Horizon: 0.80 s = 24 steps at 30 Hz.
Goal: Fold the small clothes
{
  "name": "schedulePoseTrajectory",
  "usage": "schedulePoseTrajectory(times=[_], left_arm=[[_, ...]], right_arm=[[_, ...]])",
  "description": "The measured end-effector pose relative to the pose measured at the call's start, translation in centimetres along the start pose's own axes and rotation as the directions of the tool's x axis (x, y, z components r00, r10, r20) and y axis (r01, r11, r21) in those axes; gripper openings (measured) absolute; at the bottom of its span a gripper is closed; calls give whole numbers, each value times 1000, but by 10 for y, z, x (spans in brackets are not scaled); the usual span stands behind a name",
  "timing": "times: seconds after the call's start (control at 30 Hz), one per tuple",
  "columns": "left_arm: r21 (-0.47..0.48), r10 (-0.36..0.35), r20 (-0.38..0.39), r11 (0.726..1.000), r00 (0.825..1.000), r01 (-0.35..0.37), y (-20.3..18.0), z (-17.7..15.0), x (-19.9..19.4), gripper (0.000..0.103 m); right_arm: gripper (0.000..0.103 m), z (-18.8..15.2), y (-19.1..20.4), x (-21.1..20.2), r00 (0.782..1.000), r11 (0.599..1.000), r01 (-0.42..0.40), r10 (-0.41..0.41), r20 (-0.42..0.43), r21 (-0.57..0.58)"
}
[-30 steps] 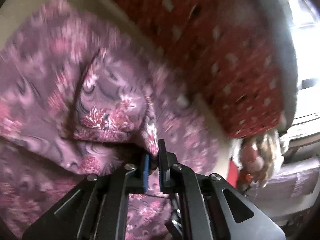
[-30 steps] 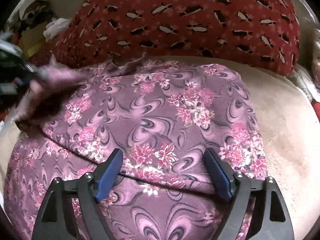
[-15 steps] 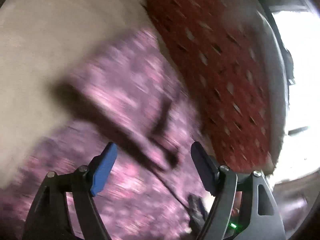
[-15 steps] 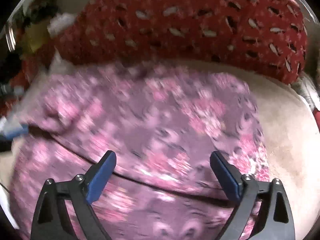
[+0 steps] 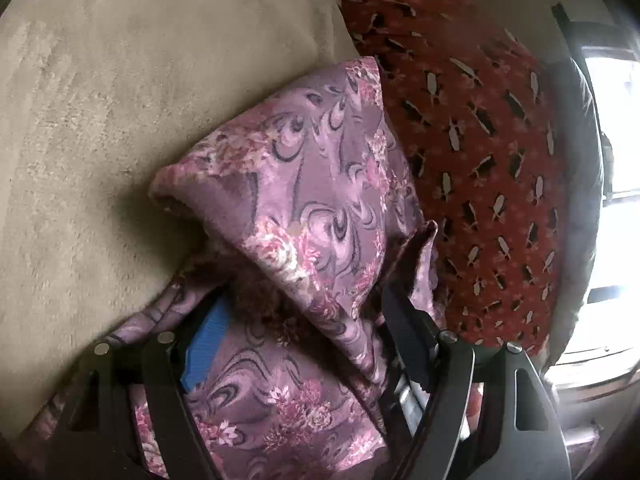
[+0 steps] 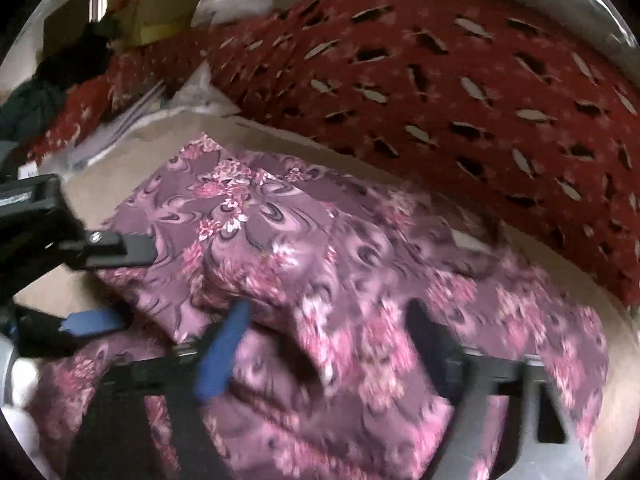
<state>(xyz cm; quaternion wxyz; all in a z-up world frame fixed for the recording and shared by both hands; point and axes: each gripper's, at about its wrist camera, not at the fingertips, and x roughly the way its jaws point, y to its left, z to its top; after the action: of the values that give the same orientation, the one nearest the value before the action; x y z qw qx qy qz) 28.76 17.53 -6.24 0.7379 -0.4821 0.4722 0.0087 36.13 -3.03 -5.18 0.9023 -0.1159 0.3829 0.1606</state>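
- Purple floral garment (image 5: 320, 200) is laid on the beige blanket (image 5: 120, 100), partly folded, one layer doubled over another.
- In the left wrist view a folded corner of the garment is seen raised off the blanket, peaked toward the red patterned cushion (image 5: 500, 140).
- The garment's far edge is pressed up against the red cushion; the blanket is exposed on the garment's other side.
- Left gripper (image 5: 304, 336) is spread wide, jaws apart; cloth is draped between and over the fingers, nothing is pinched.
- Left gripper (image 6: 108, 284) is also seen from the right wrist view, at the garment's near-left edge, jaws parted either side of the fold.
- Right gripper (image 6: 328, 336) is held wide open low over the garment's middle; nothing is gripped, frame is blurred.
- Clutter pile (image 6: 120, 20) is seen beyond the cushion's far end; details cannot be told.
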Motion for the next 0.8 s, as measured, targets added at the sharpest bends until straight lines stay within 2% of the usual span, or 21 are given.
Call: schedulePoseTrajectory(times=[0.03, 0.07, 0.13, 0.2, 0.27, 0.33, 0.4, 0.43, 0.5, 0.53, 0.6, 0.63, 0.7, 0.73, 0.8], left_arm=[[14, 7, 5, 1000, 1000, -7, -3, -2, 0, 76], [26, 16, 9, 1000, 1000, -16, -4, -3, 0, 76], [43, 32, 21, 999, 999, -33, -7, -6, -2, 76], [58, 43, 28, 997, 999, -45, -10, -8, 0, 76], [79, 59, 35, 995, 998, -62, -13, -12, 1, 76], [103, 77, 46, 991, 996, -81, -17, -17, 2, 76], [125, 103, 62, 986, 993, -110, -21, -20, 5, 76], [144, 121, 74, 981, 990, -130, -24, -23, 6, 76], [163, 140, 91, 975, 986, -153, -27, -25, 6, 76], [170, 147, 98, 972, 984, -162, -29, -26, 6, 76], [181, 157, 109, 968, 982, -174, -32, -26, 9, 76], [188, 164, 116, 965, 980, -184, -33, -27, 9, 76], [200, 173, 129, 960, 976, -196, -34, -29, 10, 76], [210, 177, 136, 957, 975, -203, -36, -30, 11, 76], [233, 174, 145, 951, 974, -205, -41, -32, 12, 74]], right_arm=[[25, 2, -2, 3, 999, 999, -36, 36, -2, 12], [19, 3, -8, 2, 998, 997, -61, 61, 4, 42], [18, 0, -24, -8, 995, 988, -94, 88, 55, 119], [17, -9, -53, -28, 986, 963, -140, 113, 124, 232], [17, -24, -90, -48, 973, 910, -196, 134, 188, 366], [17, -49, -130, -63, 970, 850, -208, 115, 215, 484], [17, -74, -161, -66, 974, 791, -202, 102, 201, 577], [18, -94, -181, -64, 980, 741, -188, 101, 170, 645], [26, -123, -206, -62, 984, 660, -178, 117, 134, 730], [28, -141, -216, -64, 981, 601, -193, 133, 141, 776], [31, -154, -224, -74, 977, 553, -215, 116, 181, 805], [35, -159, -227, -82, 969, 539, -243, 106, 222, 807], [62, -158, -228, -88, 957, 523, -281, 96, 272, 805], [68, -155, -228, -89, 957, 521, -280, 81, 280, 806], [70, -144, -230, -83, 970, 546, -231, 64, 234, 805]])
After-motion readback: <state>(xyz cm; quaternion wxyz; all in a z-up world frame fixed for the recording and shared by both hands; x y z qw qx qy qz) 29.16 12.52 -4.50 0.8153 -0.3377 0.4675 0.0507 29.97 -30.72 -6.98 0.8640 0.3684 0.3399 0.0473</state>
